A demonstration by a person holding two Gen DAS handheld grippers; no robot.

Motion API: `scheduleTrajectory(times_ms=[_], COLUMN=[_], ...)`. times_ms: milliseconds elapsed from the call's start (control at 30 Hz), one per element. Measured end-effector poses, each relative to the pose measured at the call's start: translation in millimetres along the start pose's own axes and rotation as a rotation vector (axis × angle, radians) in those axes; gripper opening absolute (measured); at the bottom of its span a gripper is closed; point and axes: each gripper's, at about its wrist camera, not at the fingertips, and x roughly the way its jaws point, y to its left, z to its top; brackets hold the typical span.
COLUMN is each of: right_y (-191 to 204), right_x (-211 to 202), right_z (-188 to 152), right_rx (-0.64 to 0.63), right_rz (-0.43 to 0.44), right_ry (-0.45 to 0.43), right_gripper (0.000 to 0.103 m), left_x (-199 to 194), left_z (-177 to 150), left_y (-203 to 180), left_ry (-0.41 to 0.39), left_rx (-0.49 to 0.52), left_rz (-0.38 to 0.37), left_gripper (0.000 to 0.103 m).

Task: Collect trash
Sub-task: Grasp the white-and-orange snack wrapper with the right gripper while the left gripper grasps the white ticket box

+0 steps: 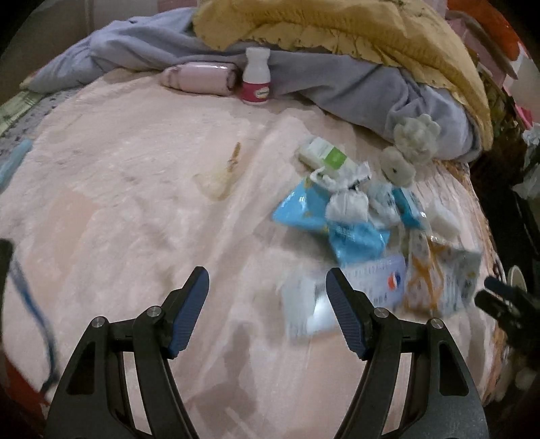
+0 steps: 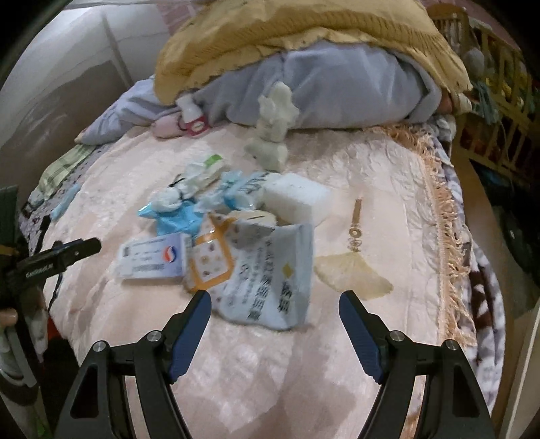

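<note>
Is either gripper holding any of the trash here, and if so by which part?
Nothing is held. The left gripper and right gripper are both open and empty above the bed, short of the trash pile.

My bed (image 2: 337,371), under pale pink quilted cover, carries: heap of blue and white wrappers (image 2: 216,229), yellowish paper fan (image 2: 354,273), white plush toy (image 2: 273,128), red-labelled white bottle (image 1: 256,76), grey blanket (image 2: 337,87).

Home bedroom: bed with pink bedspread (image 2: 337,169), piled yellow blanket (image 2: 303,30), wooden crib (image 2: 499,87) alongside.
</note>
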Motion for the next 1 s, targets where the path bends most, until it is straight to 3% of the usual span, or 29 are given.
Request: scheduleTrajectory(times_ms=[133, 167, 200, 300, 433, 567, 633, 700, 733, 867, 1000], right_y=[-20.3, -24.9, -28.4, -25.3, -22.0, -12.7, -11.3, -3.4, 3.8, 53.8, 86.6], right_x=[13.9, 18.7, 24.6, 34.8, 19.5, -1.4, -14.2, -24.8, -26.2, -16.0, 22.4], right_z=[21.8, 25.3, 27.9, 22.0, -7.9, -31.1, -27.2, -15.1, -8.1, 17.4, 21.9], right_rx=[0.099, 0.122, 0.143, 0.132, 0.155, 0.103, 0.084, 0.015, -0.037, -0.358, -0.588], right_rz=[0.065, 0.089, 0.123, 0.166, 0.265, 0.260, 0.197, 0.129, 0.109, 0.037, 0.006], right_ry=[-0.015, -0.007, 0.003, 0.049, 0.108, 0.140, 0.078, 0.003, -0.012, -0.031, 0.106], right_gripper=[0.076, 0.066, 0.040, 0.020, 0.016, 0.016, 0.028, 0.086, 0.094, 0.095, 0.095], left_x=[32.8, 37.2, 39.6, 36.8, 13.6, -7.8, -22.2, -31.4, -34.2, -36.1, -24.4], left_z=[15.2, 12.7, 7.4, -13.6, -38.1, -42.6, -41.1, -42.3, -42.6, -48.3, -57.3], left_y=[-3.4, -4.6, -5.4, -7.0, -4.2, 4.4, 6.3, 3.8, 1.7, -13.1, -29.5], left_ry=[0.065, 0.095, 0.123, 0.192, 0.215, 0.185, 0.142, 0.123, 0.120, 0.131, 0.155], left_rx=[-0.014, -0.013, -0.009, 0.016, 0.059, 0.027, 0.005, 0.007, 0.015, 0.069, 0.118], left_rz=[-0.042, -0.065, -0.088, -0.122, -0.156, -0.175, -0.191, -0.199, -0.201, -0.180, -0.167], left_gripper=[0.071, 0.071, 0.071, 0.071, 0.071, 0.071, 0.071, 0.071, 0.071, 0.071, 0.071])
